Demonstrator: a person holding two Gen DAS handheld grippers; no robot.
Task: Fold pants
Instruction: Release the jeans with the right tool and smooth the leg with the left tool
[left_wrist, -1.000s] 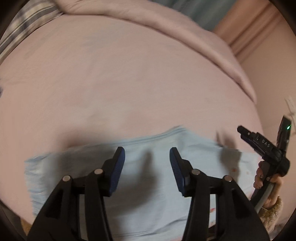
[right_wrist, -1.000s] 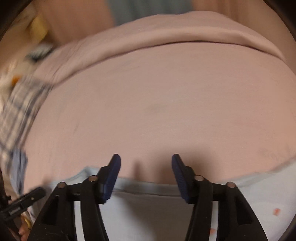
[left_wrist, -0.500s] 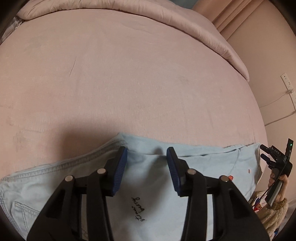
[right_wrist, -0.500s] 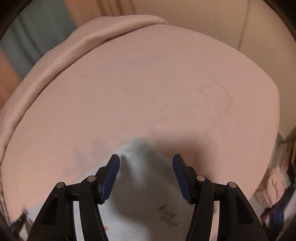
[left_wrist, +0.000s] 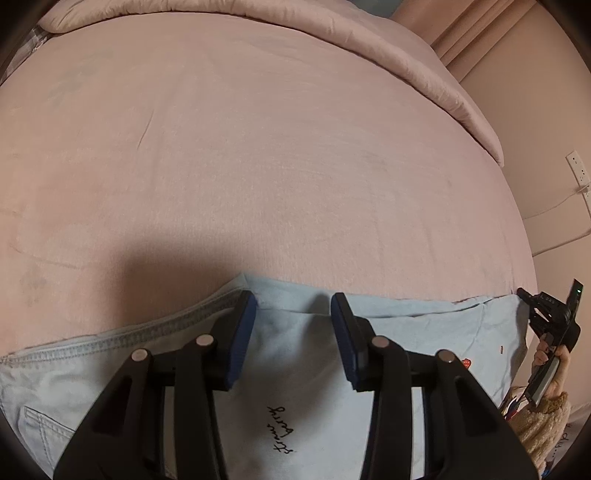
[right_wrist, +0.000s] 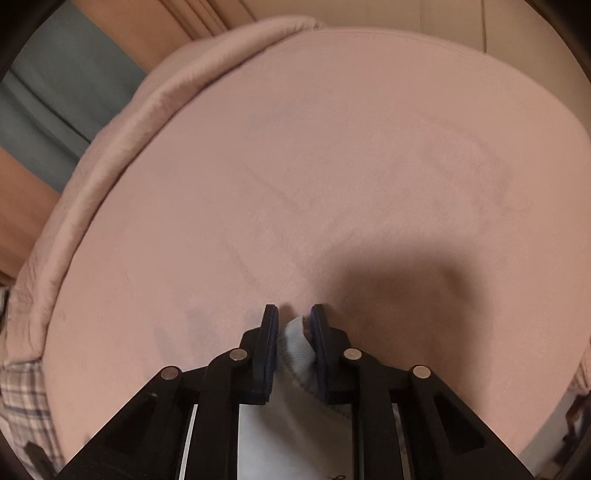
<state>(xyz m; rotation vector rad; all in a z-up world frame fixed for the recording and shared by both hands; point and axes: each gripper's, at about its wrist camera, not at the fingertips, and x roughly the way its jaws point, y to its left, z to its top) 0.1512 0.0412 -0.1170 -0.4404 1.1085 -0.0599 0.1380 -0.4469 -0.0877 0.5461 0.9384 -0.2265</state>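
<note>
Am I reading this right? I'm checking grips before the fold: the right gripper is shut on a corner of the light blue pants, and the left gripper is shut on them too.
Not quite. The left gripper is open: in the left wrist view its jaws stand apart over the light blue pants, clamping nothing. The right gripper has just closed on a corner, as the right wrist view shows.

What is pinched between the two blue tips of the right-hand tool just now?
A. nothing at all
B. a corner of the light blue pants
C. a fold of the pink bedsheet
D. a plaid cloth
B: in the right wrist view, the right tool has its blue tips closed on a bunched corner of the light blue pants, above the pink bedsheet.
</note>
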